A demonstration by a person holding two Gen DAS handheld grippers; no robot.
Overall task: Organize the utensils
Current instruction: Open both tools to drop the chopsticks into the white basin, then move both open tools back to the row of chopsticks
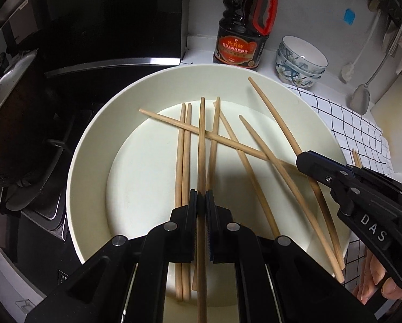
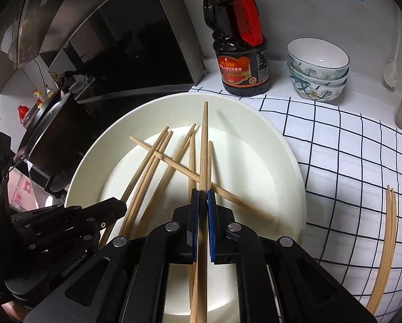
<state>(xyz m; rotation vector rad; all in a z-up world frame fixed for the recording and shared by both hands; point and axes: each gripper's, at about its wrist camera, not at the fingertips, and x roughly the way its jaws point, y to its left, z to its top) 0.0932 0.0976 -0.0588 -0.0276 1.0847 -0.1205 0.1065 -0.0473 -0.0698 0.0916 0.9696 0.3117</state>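
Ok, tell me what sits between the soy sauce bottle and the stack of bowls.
Nothing: in the right wrist view the strip of white counter between the soy sauce bottle and the stack of bowls is bare, with the checked cloth edge just in front.

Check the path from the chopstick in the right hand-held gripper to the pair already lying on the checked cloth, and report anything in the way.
Nothing visible blocks it. The right hand-held gripper holds a chopstick over the plate; only the plate's rim and bare checked cloth lie between it and the chopstick pair.
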